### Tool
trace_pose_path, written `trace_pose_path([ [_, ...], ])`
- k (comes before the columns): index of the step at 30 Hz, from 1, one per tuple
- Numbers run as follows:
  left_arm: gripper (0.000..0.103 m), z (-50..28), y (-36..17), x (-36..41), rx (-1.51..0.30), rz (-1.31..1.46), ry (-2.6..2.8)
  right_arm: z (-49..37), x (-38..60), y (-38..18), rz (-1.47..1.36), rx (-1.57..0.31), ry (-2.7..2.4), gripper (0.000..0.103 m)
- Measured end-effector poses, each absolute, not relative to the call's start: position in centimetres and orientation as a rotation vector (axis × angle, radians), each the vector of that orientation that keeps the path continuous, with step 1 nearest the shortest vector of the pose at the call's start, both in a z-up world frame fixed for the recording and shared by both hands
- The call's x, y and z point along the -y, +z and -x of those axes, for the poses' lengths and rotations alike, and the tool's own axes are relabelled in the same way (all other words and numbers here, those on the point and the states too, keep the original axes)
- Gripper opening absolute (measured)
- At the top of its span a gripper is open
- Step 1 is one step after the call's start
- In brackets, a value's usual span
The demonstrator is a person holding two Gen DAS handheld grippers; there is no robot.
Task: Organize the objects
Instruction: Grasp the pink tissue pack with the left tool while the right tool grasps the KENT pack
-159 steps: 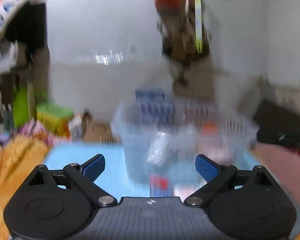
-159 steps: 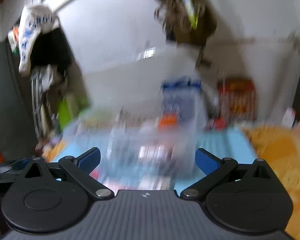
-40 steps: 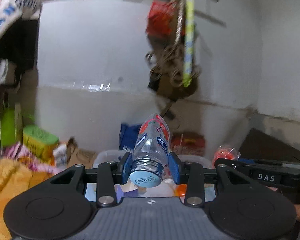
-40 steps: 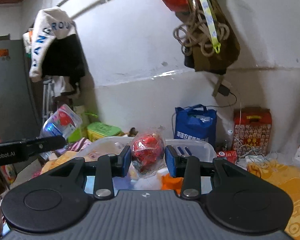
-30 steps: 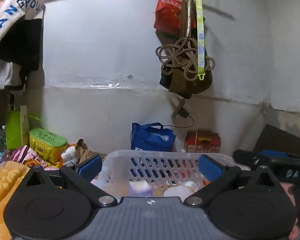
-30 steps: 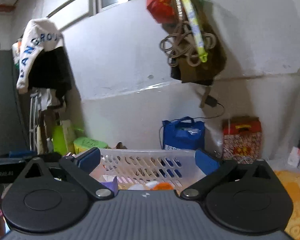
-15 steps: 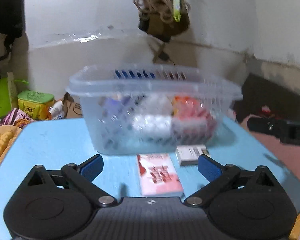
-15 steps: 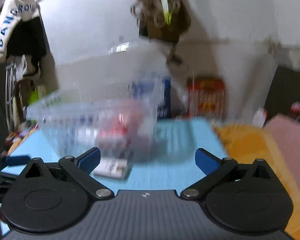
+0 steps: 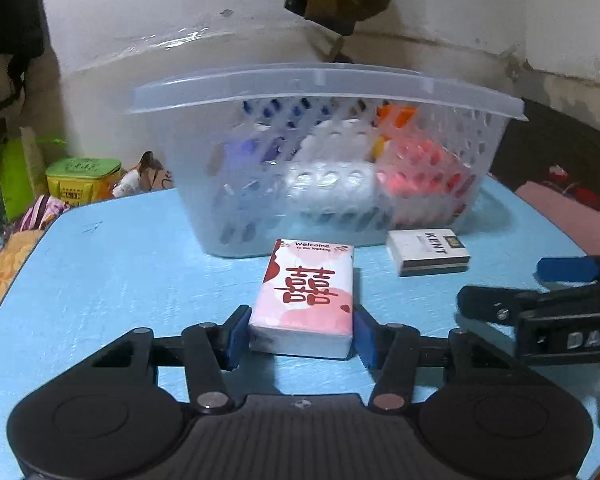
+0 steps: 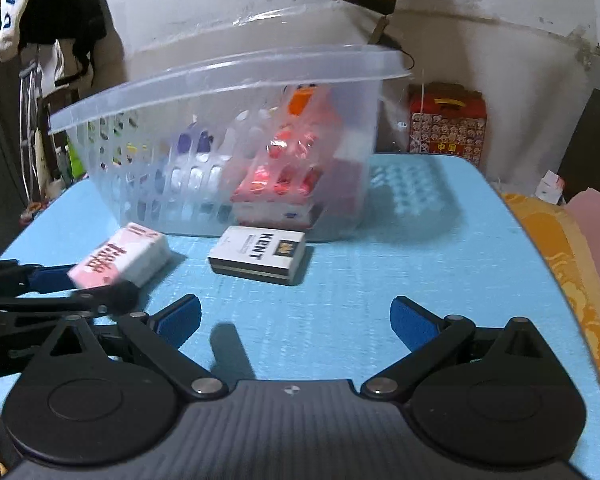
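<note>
Pinched between my left gripper's [image 9: 302, 334] jaws was the tissue pack [image 9: 306, 296]; my right gripper [image 10: 296, 320] gaped empty. Judging by the filled basket [image 9: 324, 80], only that pack and the Kent box [image 10: 258, 254] by its front wall remained on the table [image 10: 420, 260].

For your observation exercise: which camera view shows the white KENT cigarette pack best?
The right wrist view: the white KENT cigarette pack lies central and unobstructed on the blue table, logo readable. In the left wrist view it sits further off, right of centre, foreshortened.
</note>
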State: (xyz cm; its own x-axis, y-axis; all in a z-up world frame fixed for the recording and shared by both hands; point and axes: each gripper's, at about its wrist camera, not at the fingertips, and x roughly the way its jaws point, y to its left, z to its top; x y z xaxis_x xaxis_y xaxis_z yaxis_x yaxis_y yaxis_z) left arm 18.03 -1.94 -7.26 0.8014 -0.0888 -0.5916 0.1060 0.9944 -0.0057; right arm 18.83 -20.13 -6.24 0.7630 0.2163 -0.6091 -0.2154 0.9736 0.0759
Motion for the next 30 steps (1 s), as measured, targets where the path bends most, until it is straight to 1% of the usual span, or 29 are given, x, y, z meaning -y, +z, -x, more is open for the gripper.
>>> trace_pose_path([
  [5,0.058,-17.5,-7.4,-0.4,-0.633,-0.023,-0.077,-20.6,18.4,-6.3,0.014,-0.676,0.203,0.103],
  [7,0.067,-17.2,-7.5,-1.2,-0.633,-0.008,-0.082,-21.3,17.7,-6.3,0.017,-0.683,0.198,0.103],
  [9,0.084,-17.2,-7.4,-1.8,-0.629,0.011,-0.074,-21.7,17.2,-6.3,0.019,-0.68,0.194,0.102],
  [10,0.085,-17.3,-7.3,-1.9,-0.629,0.022,-0.078,-21.9,16.8,-6.4,0.032,-0.681,0.185,0.098],
  [11,0.085,-17.4,-7.3,-2.1,-0.63,0.03,-0.079,-22.0,16.5,-6.4,0.056,-0.68,0.175,0.091],
  [12,0.085,-17.5,-7.3,-2.0,-0.636,0.033,-0.076,-22.1,16.2,-6.4,0.071,-0.675,0.167,0.086],
  [13,0.085,-17.8,-7.4,-2.0,-0.646,0.037,-0.074,-21.9,16.2,-6.3,0.064,-0.663,0.169,0.072],
  [14,0.082,-18.1,-7.5,-1.9,-0.655,0.041,-0.074,-21.7,16.1,-6.2,0.064,-0.654,0.162,0.061],
  [16,0.069,-18.1,-7.4,-1.7,-0.648,0.026,-0.074,-21.2,16.1,-6.2,0.07,-0.648,0.176,0.061],
  [17,0.059,-17.9,-7.4,-1.4,-0.64,0.005,-0.087,-20.9,16.1,-6.1,0.072,-0.651,0.188,0.061],
  [26,0.058,-16.0,-6.7,-0.5,-0.57,-0.075,-0.074,-17.4,17.7,-4.7,0.1,-0.669,0.257,0.061],
  [30,0.058,-14.2,-5.2,-0.4,-0.523,-0.074,-0.084,-15.6,19.9,-3.2,0.021,-0.672,0.283,0.061],
])
